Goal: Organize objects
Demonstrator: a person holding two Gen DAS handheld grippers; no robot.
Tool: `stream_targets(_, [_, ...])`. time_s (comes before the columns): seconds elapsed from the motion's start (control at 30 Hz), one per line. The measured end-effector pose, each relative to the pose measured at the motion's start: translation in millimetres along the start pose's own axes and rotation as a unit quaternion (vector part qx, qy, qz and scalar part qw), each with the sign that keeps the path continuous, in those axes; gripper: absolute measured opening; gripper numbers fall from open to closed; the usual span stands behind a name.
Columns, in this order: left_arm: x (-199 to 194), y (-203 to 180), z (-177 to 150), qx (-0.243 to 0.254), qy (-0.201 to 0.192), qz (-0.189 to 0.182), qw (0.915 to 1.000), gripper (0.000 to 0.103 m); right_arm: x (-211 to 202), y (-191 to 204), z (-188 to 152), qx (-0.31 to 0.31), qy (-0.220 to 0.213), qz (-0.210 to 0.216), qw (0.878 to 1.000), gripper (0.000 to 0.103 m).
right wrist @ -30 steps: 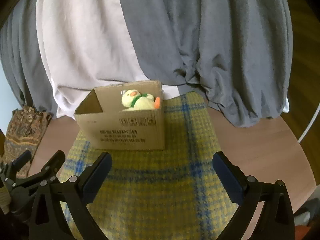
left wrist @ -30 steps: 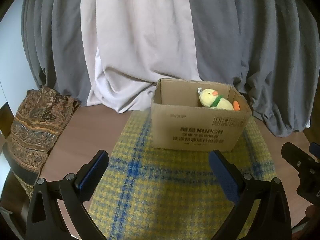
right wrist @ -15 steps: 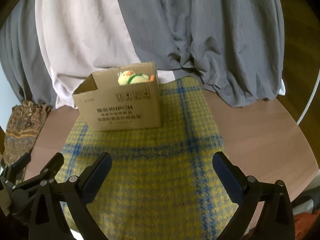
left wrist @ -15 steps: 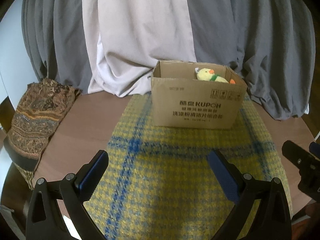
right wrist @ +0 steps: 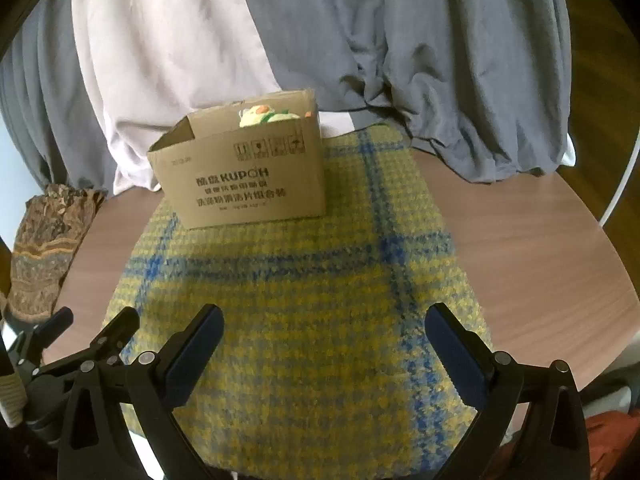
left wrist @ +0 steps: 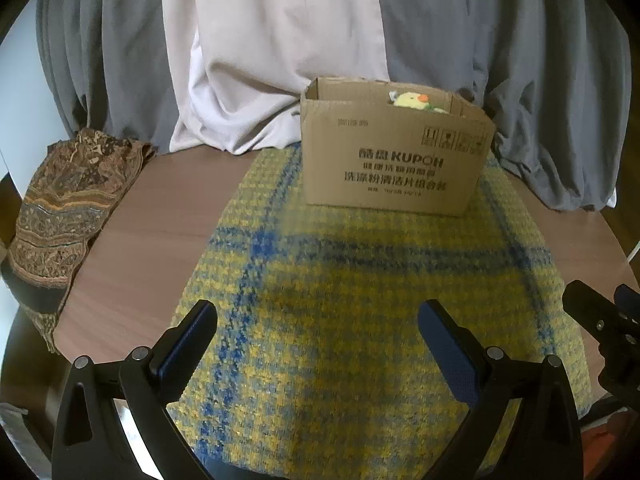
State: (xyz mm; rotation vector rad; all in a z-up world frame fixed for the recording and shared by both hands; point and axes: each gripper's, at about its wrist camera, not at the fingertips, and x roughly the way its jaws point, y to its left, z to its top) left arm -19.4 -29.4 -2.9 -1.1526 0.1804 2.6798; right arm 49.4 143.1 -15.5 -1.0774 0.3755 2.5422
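Cardboard box (left wrist: 394, 160) on the plaid cloth (left wrist: 360, 320) at the bench's far side already holds the yellow plush duck (left wrist: 414, 101), nothing else loose shows, task looks near done; left gripper (left wrist: 320, 344) and right gripper (right wrist: 324, 346) jaws wide apart, empty.

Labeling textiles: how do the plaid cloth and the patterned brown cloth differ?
The plaid cloth is yellow with blue stripes; the brown cloth has ornate banding. The plaid cloth lies flat mid-table under the cardboard box; the brown cloth sits folded at the table's left edge, bearing nothing. Both rest on the table.
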Motion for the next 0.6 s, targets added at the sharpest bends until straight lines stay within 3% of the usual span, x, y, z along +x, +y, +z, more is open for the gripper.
stream_targets(0.3, [2.1, 0.9, -1.0, -0.004, 0.014, -0.008, 0.9999, 0.102, 3.5, -2.2, -3.0, 0.006, 0.008, 0.003, 1.0, 0.101])
stream_targets(0.6, [0.9, -0.5, -1.2, 0.001, 0.003, -0.003, 1.0, 0.102, 9.1, -3.4, -5.1, 0.009, 0.017, 0.002, 1.0, 0.101])
